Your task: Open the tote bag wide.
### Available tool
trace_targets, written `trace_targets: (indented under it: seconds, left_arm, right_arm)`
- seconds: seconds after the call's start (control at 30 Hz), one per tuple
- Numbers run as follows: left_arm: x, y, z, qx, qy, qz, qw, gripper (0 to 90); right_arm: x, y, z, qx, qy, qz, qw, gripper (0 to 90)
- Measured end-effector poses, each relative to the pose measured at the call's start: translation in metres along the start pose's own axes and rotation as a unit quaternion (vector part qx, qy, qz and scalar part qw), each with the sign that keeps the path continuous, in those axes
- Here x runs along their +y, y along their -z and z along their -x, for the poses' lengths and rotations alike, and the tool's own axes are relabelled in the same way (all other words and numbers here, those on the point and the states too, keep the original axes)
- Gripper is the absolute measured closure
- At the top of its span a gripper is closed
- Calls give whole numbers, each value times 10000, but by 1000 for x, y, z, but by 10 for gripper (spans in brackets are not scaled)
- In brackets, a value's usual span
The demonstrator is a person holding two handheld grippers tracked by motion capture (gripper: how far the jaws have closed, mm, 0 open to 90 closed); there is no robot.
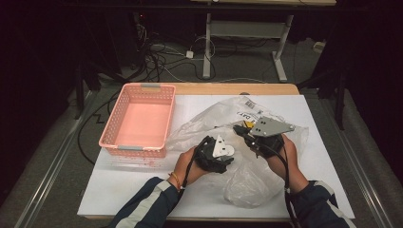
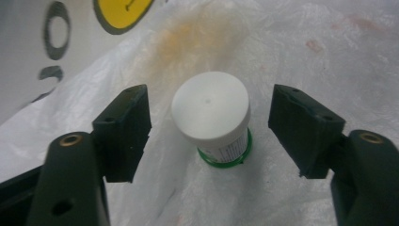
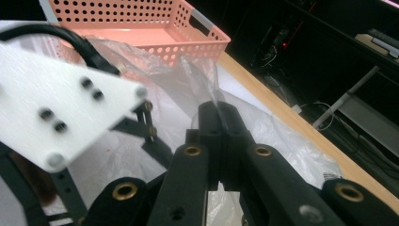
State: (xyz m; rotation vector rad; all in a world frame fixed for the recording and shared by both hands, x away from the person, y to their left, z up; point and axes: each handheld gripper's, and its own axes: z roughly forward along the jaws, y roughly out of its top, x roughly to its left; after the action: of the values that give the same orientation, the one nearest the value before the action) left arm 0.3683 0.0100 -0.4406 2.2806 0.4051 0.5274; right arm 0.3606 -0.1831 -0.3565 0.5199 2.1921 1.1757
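Left tongs (image 2: 211, 136) gape either side of the white-capped jar (image 2: 211, 117); right tongs (image 3: 221, 117) pinch the plastic bag (image 3: 207, 80); centre on the cap, close gently

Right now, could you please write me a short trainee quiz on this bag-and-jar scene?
1. True or false: the left tool is clamped on the white-capped jar.
2. What does the right tool pinch? A) plastic bag B) pink basket C) cable
3. Fill in: the jar stands between the left tool's ____ jaws.

Key: 1 false, its pads stand clear of the jar; 2 A; 3 open.
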Motion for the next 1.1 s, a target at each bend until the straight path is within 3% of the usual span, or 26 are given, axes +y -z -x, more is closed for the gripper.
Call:
trace_targets:
  seconds: [0.13,0.27,0.43,0.6,0.67,0.73,0.83,0.87,1.0,1.07,1.1]
  left_arm:
    - [-4,25,3,252,-229,136,9993,242]
    - [-10,55,4,410,-260,415,9980,242]
    - [-16,95,8,683,-320,878,9933,242]
    - [-30,126,-1,1108,-91,995,9888,241]
    - [-40,134,-9,1157,133,989,9883,239]
    - [-49,135,-16,1175,345,798,9893,210]
    - [-64,127,-22,1256,261,324,9912,186]
    - [-68,124,-26,1180,345,241,9921,186]
    - [-78,111,-35,1160,590,-163,9914,192]
    - [-79,107,-37,1141,692,-270,9907,246]
    - [-79,105,-39,1086,709,-339,9910,350]
  right_arm:
    - [-1,1,0,9,15,-20,10000,900]
    - [-4,0,0,42,30,-80,10000,900]
    - [-5,-1,-3,93,57,-146,9998,900]
    - [-6,-4,-5,140,100,-229,9996,900]
    - [-7,-3,-5,142,103,-249,9995,900]
    - [-8,-3,-4,157,107,-259,9995,900]
    - [-10,-1,-3,180,112,-324,9993,900]
    - [-10,-1,-3,180,112,-324,9993,900]
    - [-13,1,1,190,93,-367,9991,900]
    - [-14,2,3,188,72,-356,9992,900]
    - [-14,2,4,185,59,-369,9991,900]
